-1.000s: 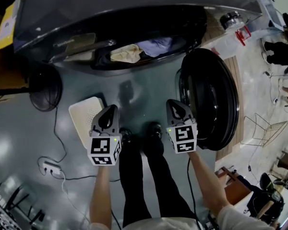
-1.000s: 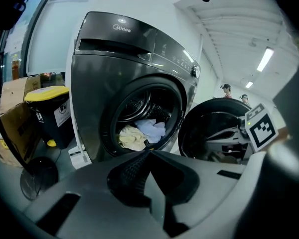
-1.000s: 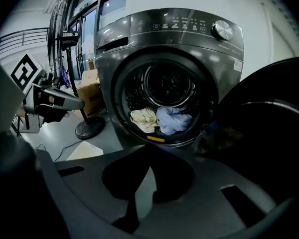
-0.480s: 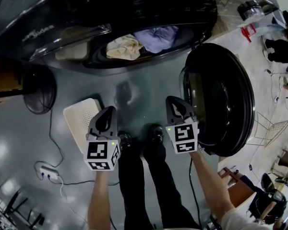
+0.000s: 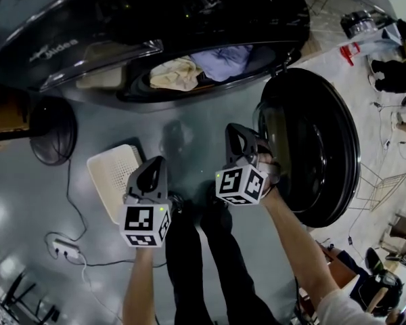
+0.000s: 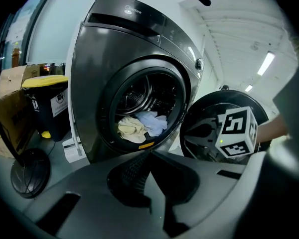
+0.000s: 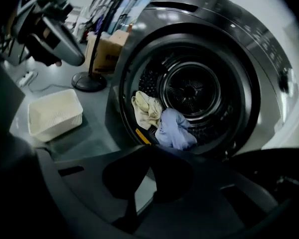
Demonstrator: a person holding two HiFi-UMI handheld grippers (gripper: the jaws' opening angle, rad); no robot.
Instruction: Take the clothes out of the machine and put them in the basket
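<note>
The dark washing machine (image 5: 155,19) stands with its round door (image 5: 318,147) swung open to the right. A cream cloth (image 5: 172,73) and a pale blue cloth (image 5: 223,59) lie at the drum's front lip, the cream cloth (image 7: 147,108) to the left of the blue cloth (image 7: 174,128). The white basket (image 5: 111,178) sits on the floor left of my left gripper (image 5: 155,162). My right gripper (image 5: 235,131) hangs beside the door, rolled to one side. Both grippers point at the drum opening, well short of it, shut and holding nothing.
A round black stand base (image 5: 51,131) rests on the floor left of the machine, with a power strip (image 5: 61,248) and cable nearer me. A cardboard box (image 6: 10,108) and a yellow-lidded bin (image 6: 50,106) stand beside the machine. My legs are between the grippers.
My right gripper has rolled about its axis and shifted left and down, nearer the drum opening. The left gripper has sunk a little. Both stay shut.
</note>
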